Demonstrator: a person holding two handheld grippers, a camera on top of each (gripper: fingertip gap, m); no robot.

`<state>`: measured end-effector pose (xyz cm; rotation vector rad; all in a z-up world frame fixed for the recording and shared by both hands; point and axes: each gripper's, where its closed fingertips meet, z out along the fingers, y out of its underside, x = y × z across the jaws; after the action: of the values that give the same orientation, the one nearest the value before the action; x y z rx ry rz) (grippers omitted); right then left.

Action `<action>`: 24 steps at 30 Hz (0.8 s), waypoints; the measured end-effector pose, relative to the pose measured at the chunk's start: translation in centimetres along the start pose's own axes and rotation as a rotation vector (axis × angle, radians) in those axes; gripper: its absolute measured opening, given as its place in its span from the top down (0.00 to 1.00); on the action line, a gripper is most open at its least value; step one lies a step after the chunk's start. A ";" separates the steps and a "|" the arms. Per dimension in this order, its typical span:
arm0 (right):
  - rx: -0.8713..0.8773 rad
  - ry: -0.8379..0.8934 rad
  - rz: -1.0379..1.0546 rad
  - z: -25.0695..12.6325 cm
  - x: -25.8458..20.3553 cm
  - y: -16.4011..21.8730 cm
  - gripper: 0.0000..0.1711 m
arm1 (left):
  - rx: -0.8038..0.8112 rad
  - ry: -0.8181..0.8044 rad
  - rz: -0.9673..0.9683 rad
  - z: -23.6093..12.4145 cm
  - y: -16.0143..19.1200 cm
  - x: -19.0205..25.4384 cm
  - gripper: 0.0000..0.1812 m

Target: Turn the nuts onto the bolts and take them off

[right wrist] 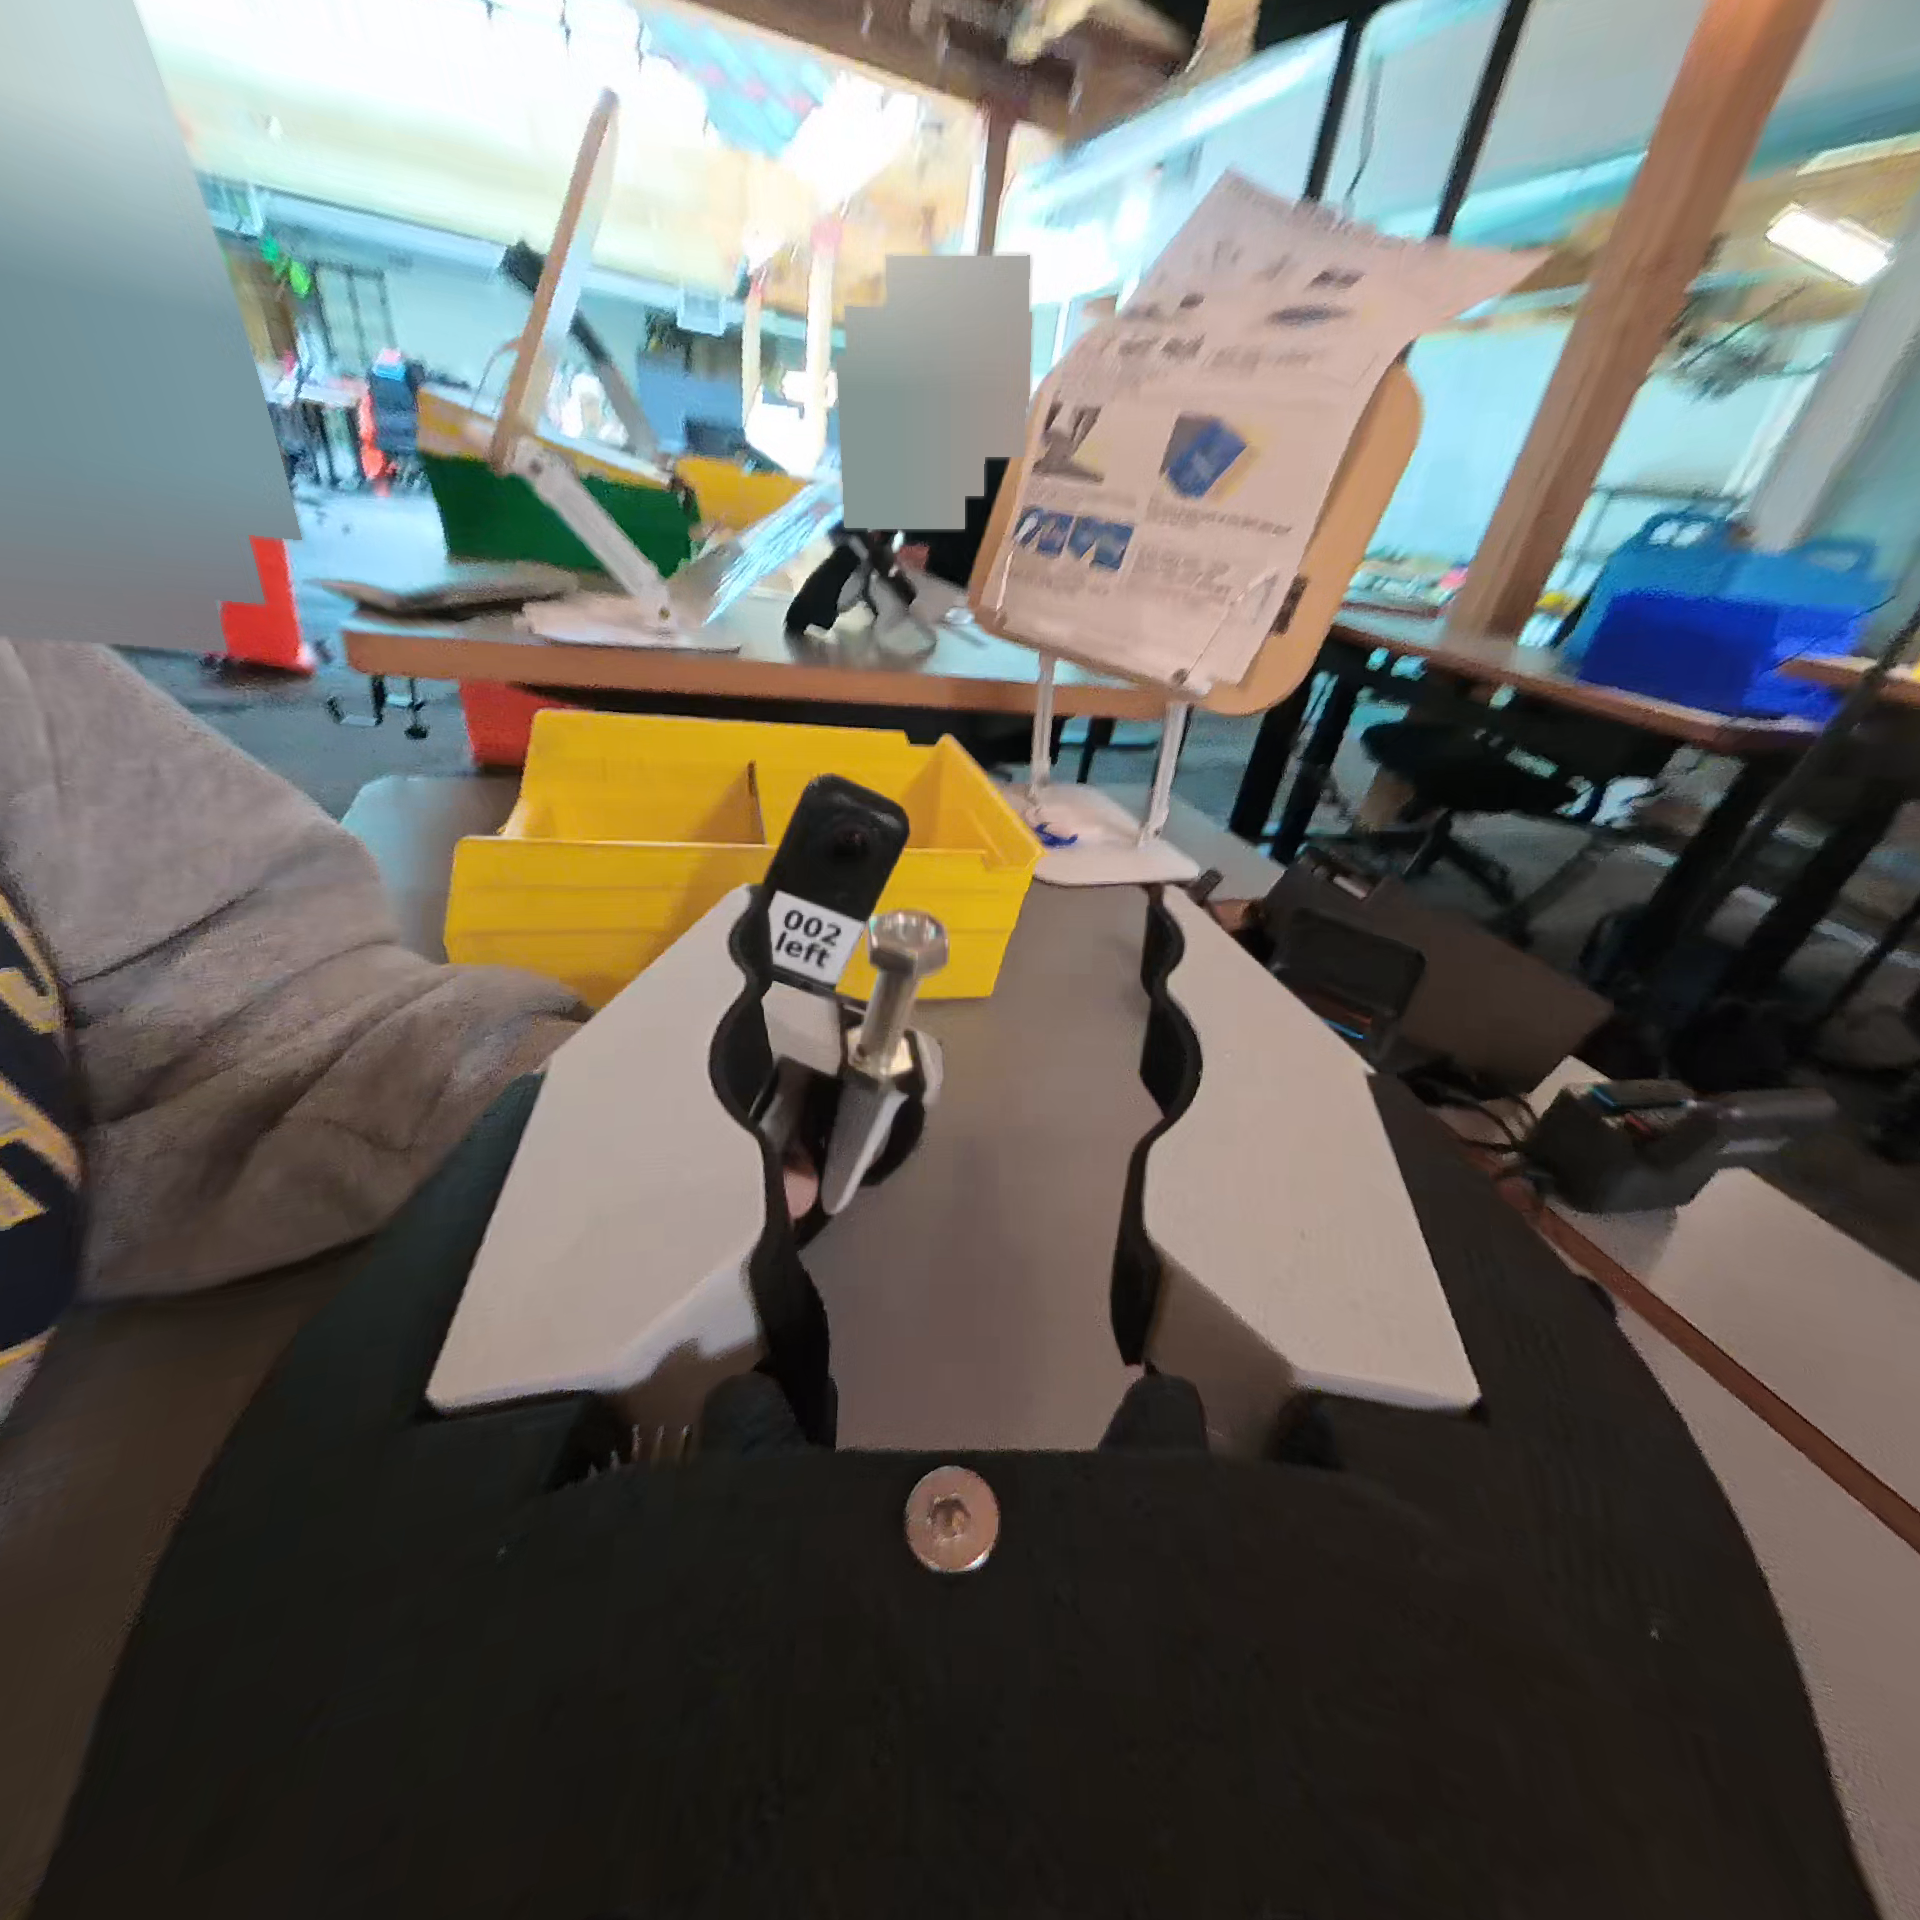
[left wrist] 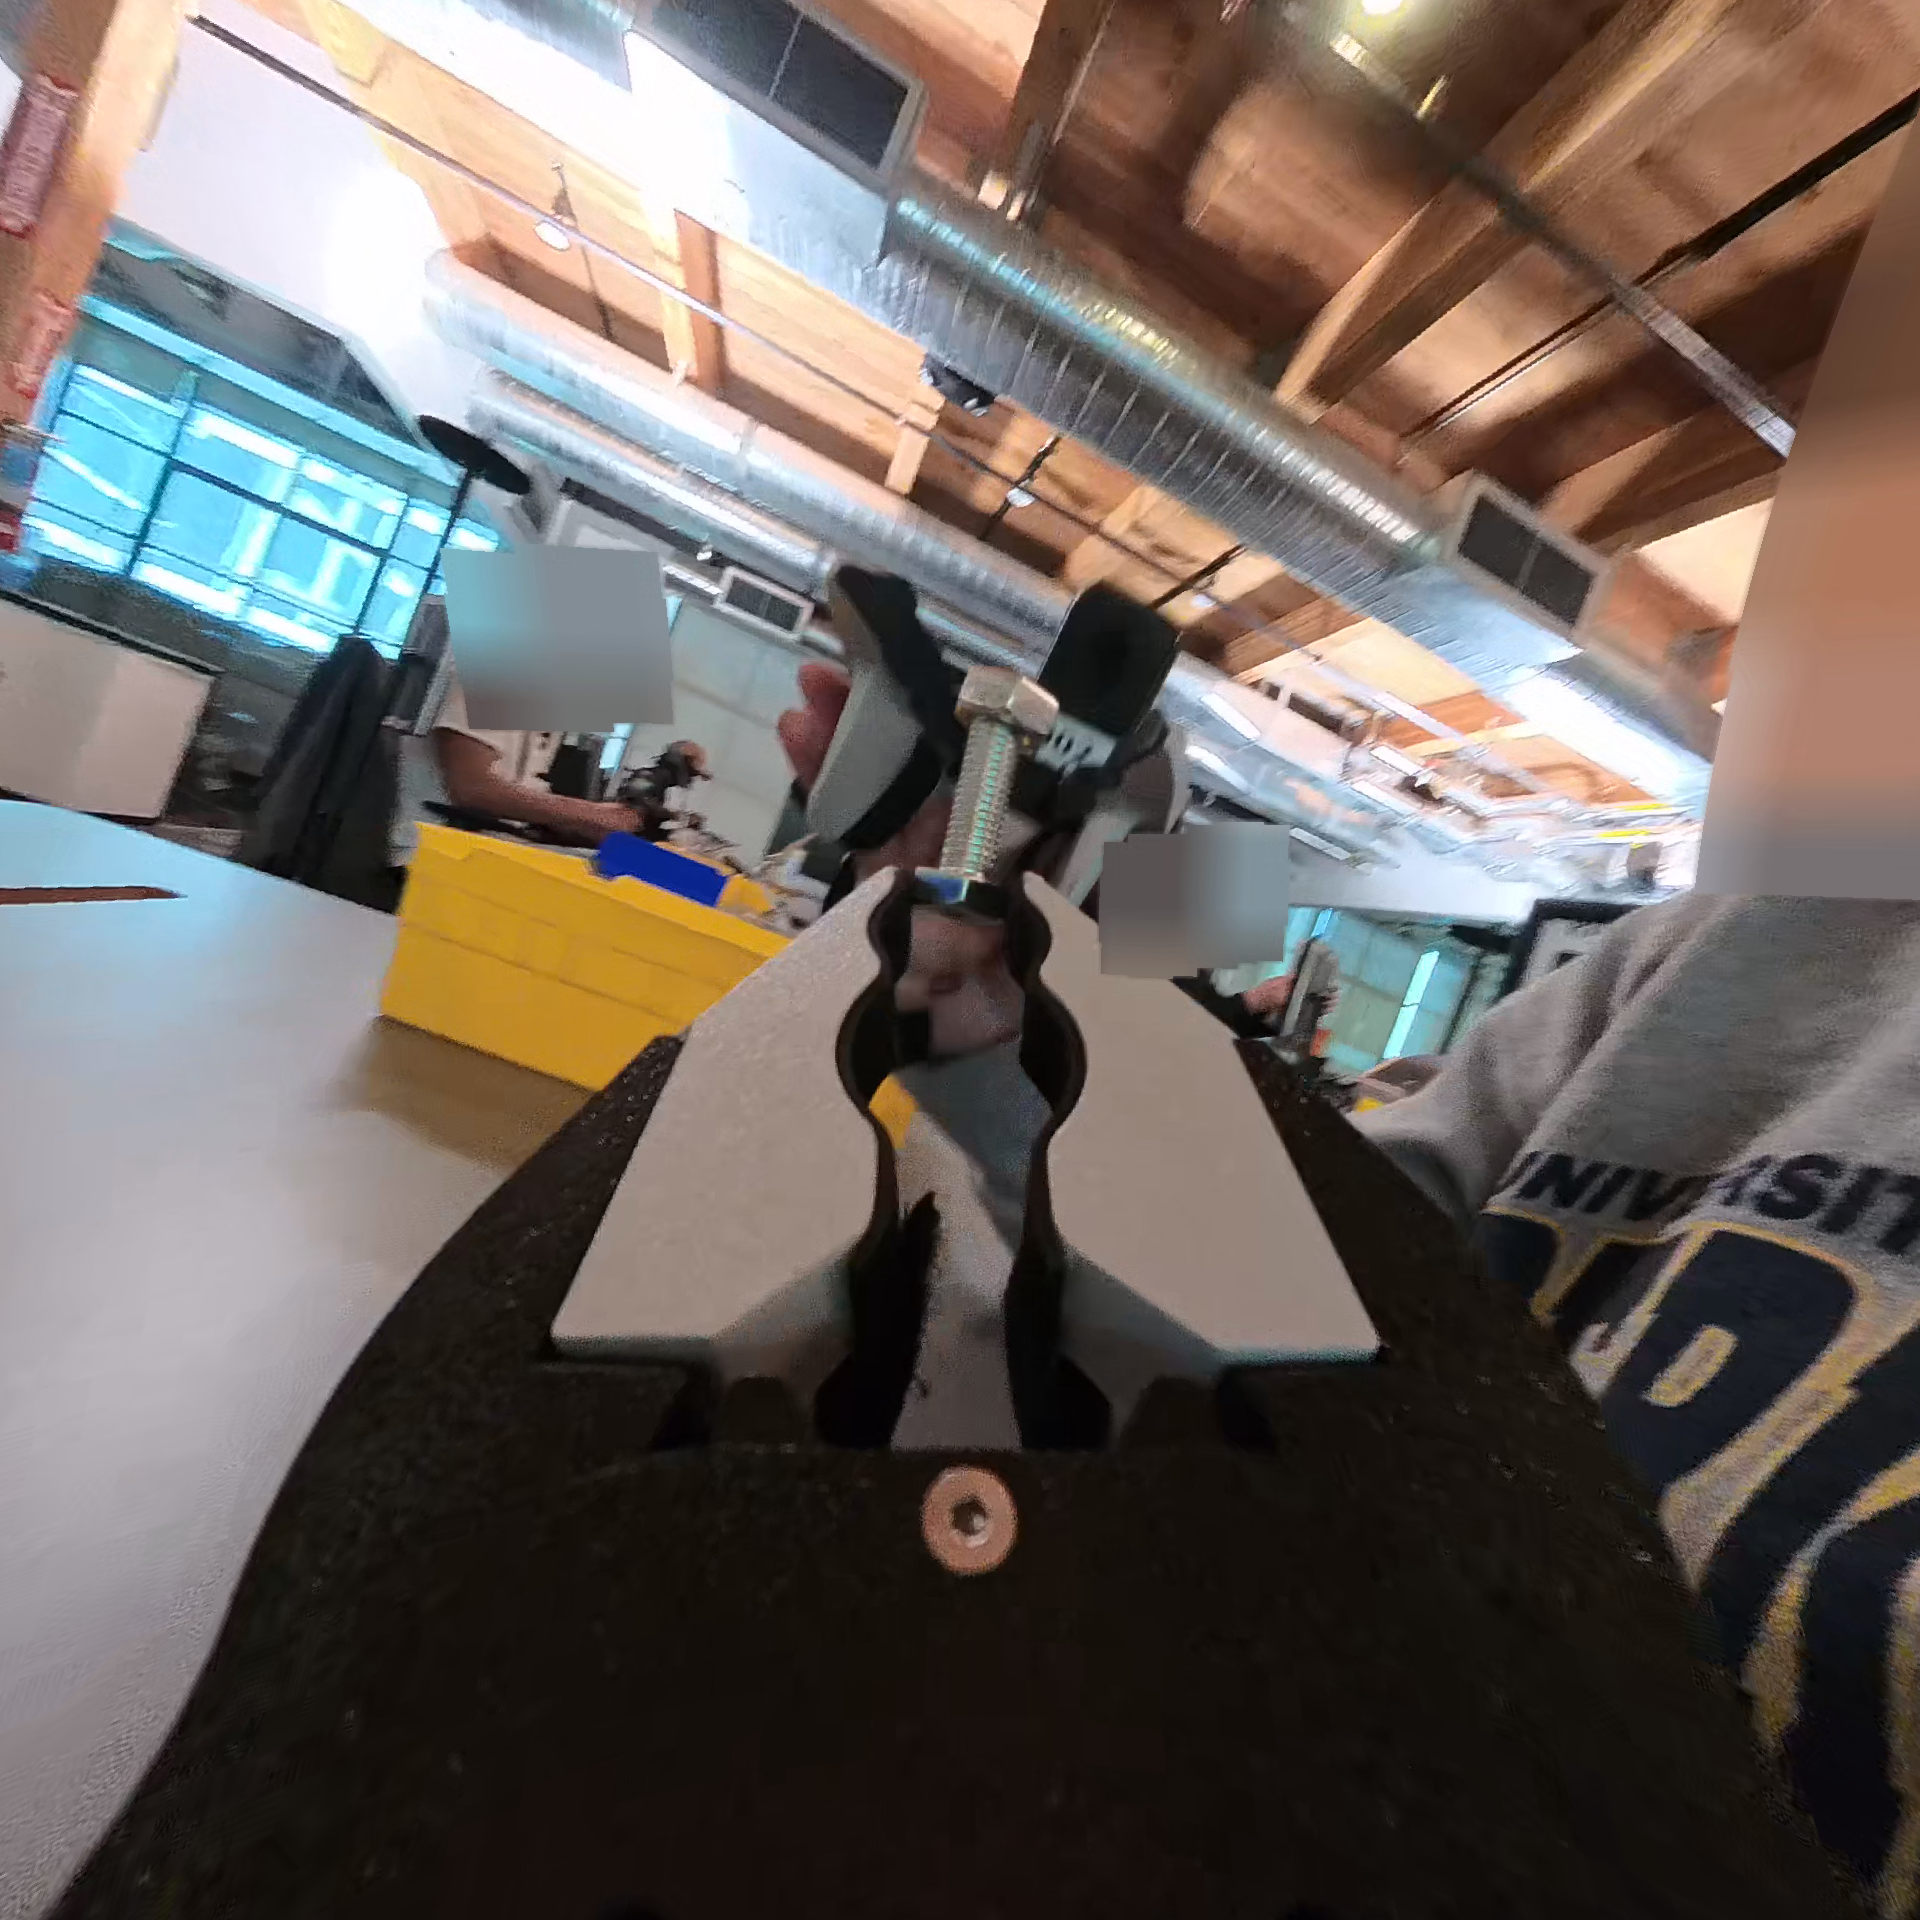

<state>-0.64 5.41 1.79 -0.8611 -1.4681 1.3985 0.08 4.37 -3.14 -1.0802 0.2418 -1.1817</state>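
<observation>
Black textured housing fills the bottom of both wrist views, with 2 pale grey fingers reaching forward from it. Beyond lies the grey counter (right wrist: 997, 1226), which carries a yellow bin (right wrist: 727, 883) with a divider, standing just behind the tools. On the counter's far corner a stand holds a printed sheet (right wrist: 1195, 468). A grey sleeve (right wrist: 239, 966) of the person doing the work enters at the left of the right wrist view.

Next in size are the tools. The left tool (left wrist: 956, 899) has its fingers drawn close together at the tips, pinching a hex nut (left wrist: 954, 896) between them. The right tool (right wrist: 951, 977) stands wide apart and grips nothing; in the left wrist view it appears behind the bolt head, its fingers to either side without clearly touching it.

Smallest are the task's parts. A silver bolt (left wrist: 982, 769) rises from the nut, head uppermost and tilted slightly, with most of its threaded shank showing between head and nut. Both are held up in the air, above the counter and in front of the bin.

Judging by this, the nut sits near the bolt's end, engaged by only a few turns or nearly off. Which direction the work is going cannot be told. Only 1 bolt and 1 nut are visible; the bin's contents are hidden.
</observation>
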 end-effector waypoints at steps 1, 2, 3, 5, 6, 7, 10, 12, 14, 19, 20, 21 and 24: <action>0.039 0.017 -0.002 -0.2 -0.2 0.4 0.58 | 0.009 0.034 -0.029 0.0 0.0 0.3 0.92; 0.083 0.032 0.003 -0.5 -0.5 0.6 0.58 | 0.014 0.066 -0.056 0.1 0.0 0.5 0.92; 0.129 0.038 0.015 -0.7 -0.7 0.5 0.58 | 0.021 0.096 -0.081 0.1 0.0 0.8 0.92; 0.170 0.004 0.051 -0.7 -1.6 0.3 0.61 | 0.029 0.143 -0.126 0.2 -0.1 1.2 0.92; 0.156 -0.029 0.066 -0.5 -2.1 0.4 0.63 | 0.029 0.152 -0.137 0.2 -0.1 1.2 0.92; 0.145 -0.047 0.070 -0.3 -2.4 0.4 0.63 | 0.024 0.156 -0.140 0.2 0.0 1.2 0.92; 0.158 -0.085 0.084 -0.2 -3.1 0.2 0.66 | 0.013 0.160 -0.144 0.2 0.0 1.0 0.92; 0.166 -0.096 0.089 -0.2 -3.4 0.0 0.66 | 0.010 0.160 -0.151 0.2 0.0 0.9 0.92; 0.161 -0.090 0.081 0.0 -3.4 0.1 0.66 | 0.001 0.162 -0.157 0.1 0.0 0.8 0.92; 0.126 -0.111 0.087 0.9 -4.0 0.6 0.64 | -0.074 0.168 -0.162 0.5 1.3 0.9 0.92; 0.116 -0.117 0.085 1.0 -4.2 0.8 0.64 | -0.084 0.172 -0.164 0.6 1.4 1.0 0.92; 0.104 -0.125 0.087 1.2 -4.3 1.0 0.63 | -0.091 0.176 -0.166 0.7 1.5 1.1 0.92; 0.086 -0.155 0.103 1.4 -4.7 1.3 0.63 | -0.094 0.177 -0.165 0.7 1.5 1.1 0.92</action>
<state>-0.47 0.66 -0.14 -0.7984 -1.4844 1.6248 1.95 3.82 -3.60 -1.0936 0.3537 -1.4289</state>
